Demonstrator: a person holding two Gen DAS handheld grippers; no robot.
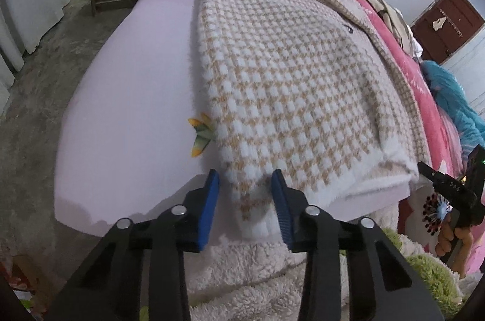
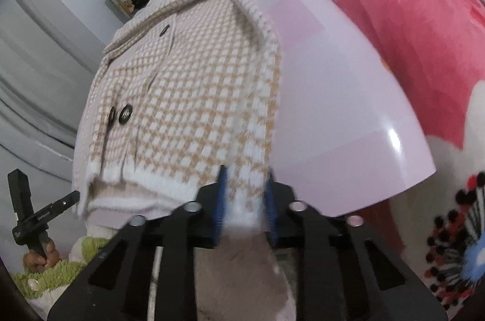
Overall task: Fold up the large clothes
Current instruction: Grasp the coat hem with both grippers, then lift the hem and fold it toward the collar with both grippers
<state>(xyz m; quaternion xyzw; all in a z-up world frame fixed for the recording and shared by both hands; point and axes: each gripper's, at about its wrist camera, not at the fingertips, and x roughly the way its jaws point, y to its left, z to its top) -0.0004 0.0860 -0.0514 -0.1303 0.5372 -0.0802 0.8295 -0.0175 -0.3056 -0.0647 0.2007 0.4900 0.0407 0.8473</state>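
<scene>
Both grippers are angling down at the tabletop's [image 1: 127, 97] near edge, left gripper [image 1: 246, 184] and right gripper [image 2: 246, 184] each pinching the checked coat's [image 1: 288, 72] overhanging hem; bare tabletop is lying either side.

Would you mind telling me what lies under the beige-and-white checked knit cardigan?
The checked knit cardigan lies on a glossy pale pink board; a small yellow-green thing pokes out at its edge, the rest covered.

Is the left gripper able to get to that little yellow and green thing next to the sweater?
Probably yes. The yellow and green thing lies in the open on the pink table, just ahead of the left gripper, with nothing between. But its jaws sit around the sweater hem, so it must let go first.
</scene>
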